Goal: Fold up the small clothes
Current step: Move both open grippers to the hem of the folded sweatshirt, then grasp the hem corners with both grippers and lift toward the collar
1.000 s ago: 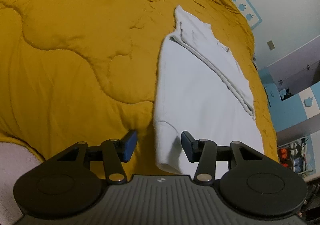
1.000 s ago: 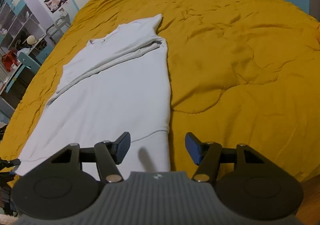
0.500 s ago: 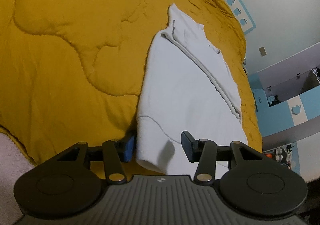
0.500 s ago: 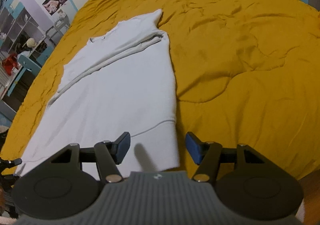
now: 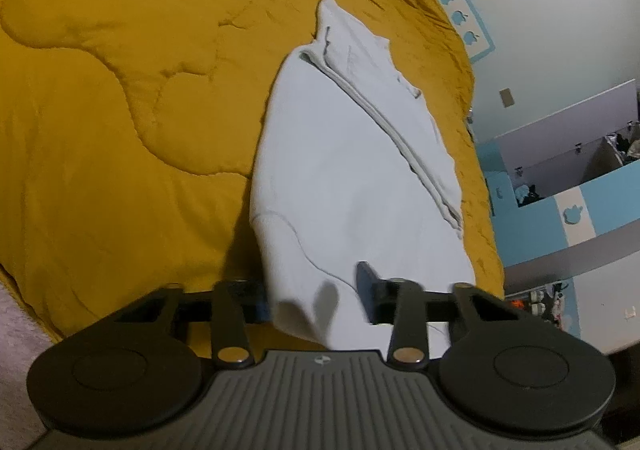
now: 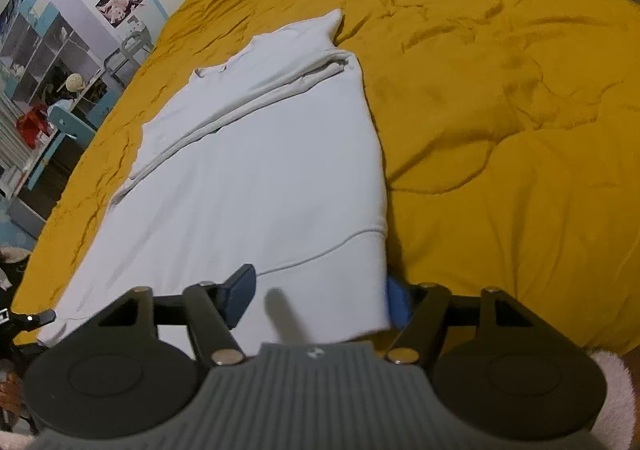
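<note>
A white sweatshirt (image 5: 344,170) lies flat on the mustard-yellow bedspread (image 5: 120,110), one side folded in with a sleeve laid along it. It also shows in the right wrist view (image 6: 256,170). My left gripper (image 5: 314,296) is open, its jaws either side of the near hem corner; the left finger is partly hidden under the cloth. My right gripper (image 6: 320,298) is open, its jaws astride the hem's right corner, the right blue pad (image 6: 398,304) partly behind the fabric edge.
The bedspread (image 6: 500,110) spreads wide to the right of the garment. Shelves (image 6: 44,62) and a blue desk stand beyond the bed's left edge. Blue-and-white cabinets (image 5: 572,202) stand past the bed's right edge in the left wrist view.
Both grippers have moved forward and inward until the sweatshirt's hem corners lie between their open jaws. The garment has not moved.
</note>
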